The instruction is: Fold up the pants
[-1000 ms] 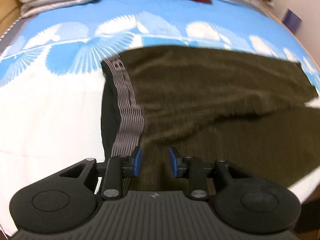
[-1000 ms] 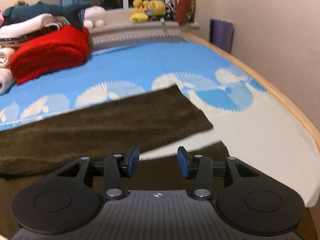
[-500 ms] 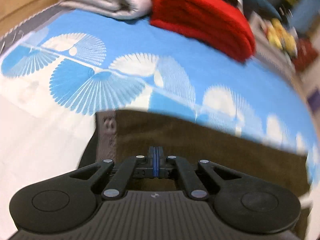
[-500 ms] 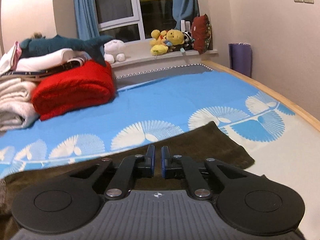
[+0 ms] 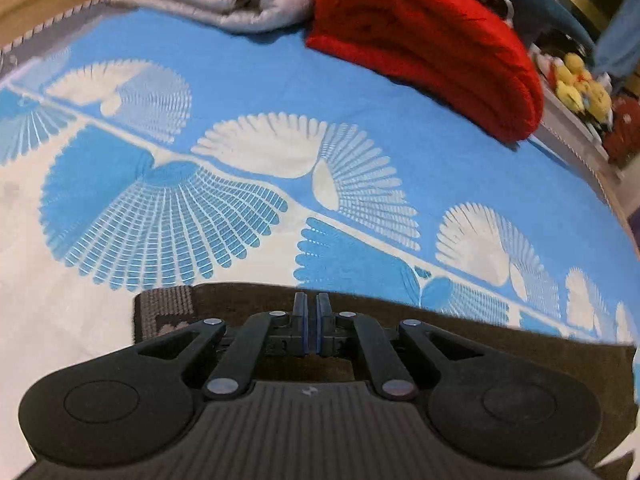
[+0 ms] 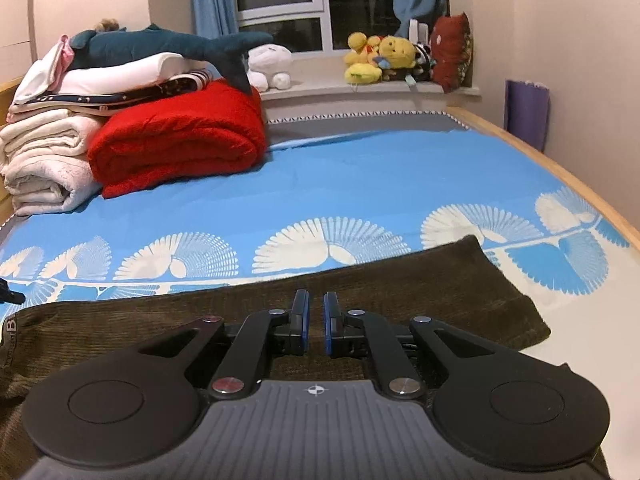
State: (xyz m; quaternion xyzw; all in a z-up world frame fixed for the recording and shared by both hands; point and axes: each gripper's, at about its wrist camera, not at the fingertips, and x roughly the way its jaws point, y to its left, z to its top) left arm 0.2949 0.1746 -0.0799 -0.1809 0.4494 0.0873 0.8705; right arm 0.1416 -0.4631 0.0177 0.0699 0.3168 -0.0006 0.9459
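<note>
Dark olive-brown corduroy pants (image 6: 400, 292) lie across the blue and white bedspread (image 6: 360, 184), their grey patterned waistband (image 5: 168, 308) at the left. My left gripper (image 5: 311, 324) is over the pants near the waistband; its blue pads are almost together with a thin gap. What lies between them is hidden. My right gripper (image 6: 316, 326) is over the pant leg, near its hem end (image 6: 512, 304); its pads stand a narrow gap apart, with pants fabric seen behind the gap.
A folded red blanket (image 6: 176, 148) and stacked white bedding (image 6: 44, 168) with a plush shark (image 6: 160, 44) sit at the bed's far left. Plush toys (image 6: 384, 60) line the windowsill. The bed's wooden edge (image 6: 560, 176) runs along the right, by the wall.
Both grippers went from wide open to nearly shut and tilted up from the pants toward the far side of the bed. In the last half second the left pads parted slightly.
</note>
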